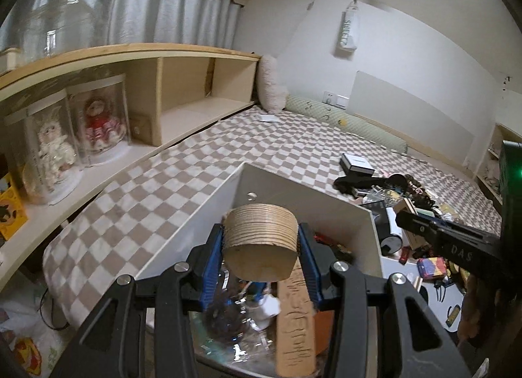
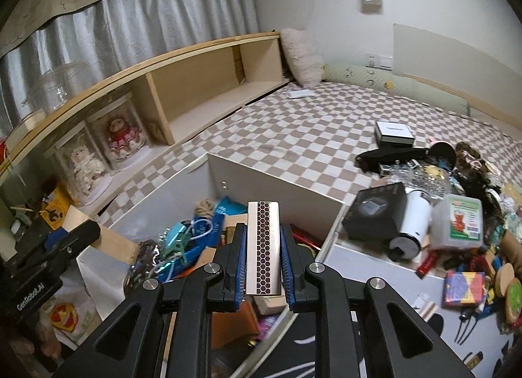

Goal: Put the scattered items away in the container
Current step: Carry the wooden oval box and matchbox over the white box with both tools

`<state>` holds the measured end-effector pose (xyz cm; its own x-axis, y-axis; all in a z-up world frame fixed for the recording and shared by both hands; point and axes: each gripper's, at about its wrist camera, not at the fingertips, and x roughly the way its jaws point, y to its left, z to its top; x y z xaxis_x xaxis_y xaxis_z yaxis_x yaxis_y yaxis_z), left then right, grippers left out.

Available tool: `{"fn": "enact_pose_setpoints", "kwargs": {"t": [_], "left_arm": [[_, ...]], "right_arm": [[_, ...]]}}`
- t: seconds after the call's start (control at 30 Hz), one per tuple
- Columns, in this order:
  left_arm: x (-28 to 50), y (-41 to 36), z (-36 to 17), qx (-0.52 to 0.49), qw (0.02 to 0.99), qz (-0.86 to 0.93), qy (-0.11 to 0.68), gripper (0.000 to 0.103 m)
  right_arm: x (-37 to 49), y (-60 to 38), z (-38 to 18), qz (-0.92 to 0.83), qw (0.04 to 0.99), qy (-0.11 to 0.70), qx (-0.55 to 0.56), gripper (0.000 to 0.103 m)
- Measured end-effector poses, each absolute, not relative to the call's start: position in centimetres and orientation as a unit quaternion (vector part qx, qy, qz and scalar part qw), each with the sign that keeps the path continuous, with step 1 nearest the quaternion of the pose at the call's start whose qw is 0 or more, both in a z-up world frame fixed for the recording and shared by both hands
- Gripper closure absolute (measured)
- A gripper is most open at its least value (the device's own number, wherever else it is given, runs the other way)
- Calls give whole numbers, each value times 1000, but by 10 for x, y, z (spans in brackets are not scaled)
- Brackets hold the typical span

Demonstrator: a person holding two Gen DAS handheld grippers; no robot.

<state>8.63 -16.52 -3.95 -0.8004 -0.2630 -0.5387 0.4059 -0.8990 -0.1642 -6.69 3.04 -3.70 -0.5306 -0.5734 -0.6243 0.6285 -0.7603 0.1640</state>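
My left gripper (image 1: 261, 241) is shut on a round stack of wooden discs (image 1: 261, 241), held above the open white box (image 1: 202, 215). My right gripper (image 2: 262, 247) is shut on a flat silver case with a black honeycomb strip (image 2: 263, 247), also over the white box (image 2: 280, 179). That box holds several items: cables, a blue packet, a carved wooden stick (image 1: 295, 322), a brown wallet (image 2: 235, 322). The right gripper's body (image 1: 450, 241) shows at the right of the left wrist view. At the lower left of the right wrist view the left gripper's body (image 2: 39, 264) appears.
A pile of scattered items lies right of the box on the checked blanket (image 2: 310, 130): a black box (image 2: 375, 211), a white tumbler (image 2: 411, 228), a clear plastic case (image 2: 460, 221), a colourful small box (image 2: 463, 288). A wooden shelf (image 1: 182, 100) with dolls in clear domes (image 1: 98, 123) runs along the left.
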Motion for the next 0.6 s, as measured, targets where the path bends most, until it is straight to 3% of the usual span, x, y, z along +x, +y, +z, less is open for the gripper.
{"fn": "enact_pose_setpoints", "kwargs": {"t": [0.6], "left_arm": [[92, -204, -59, 294, 241, -914, 141, 59]], "right_arm": [[-62, -15, -53, -852, 376, 53, 361, 83]]}}
